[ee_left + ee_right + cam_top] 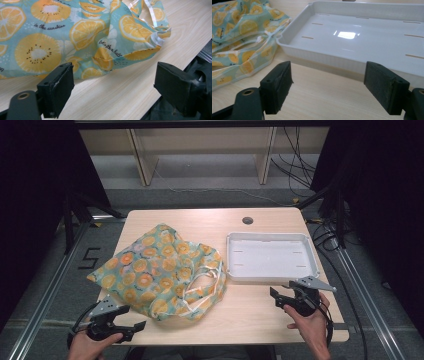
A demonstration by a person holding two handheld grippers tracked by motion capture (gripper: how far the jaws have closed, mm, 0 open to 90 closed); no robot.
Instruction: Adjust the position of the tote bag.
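The left gripper [134,329], jaws apart and holding nothing, sits at the tabletop's [250,312] near left corner, just short of a citrus-print fabric bag [160,270] lettered "in the sunshine". The bag's white handles [205,282] lie beside an empty white tray [272,256]. The right gripper [278,298], jaws apart, faces that tray.

A pale wooden worktop [260,317] carried the scene, with a round dark grommet hole [247,220] near its far edge. Behind it stood a light wooden shelf unit [200,150], and black cables [295,167] trailed across the grey floor [45,285], which bore a black mark [88,258].
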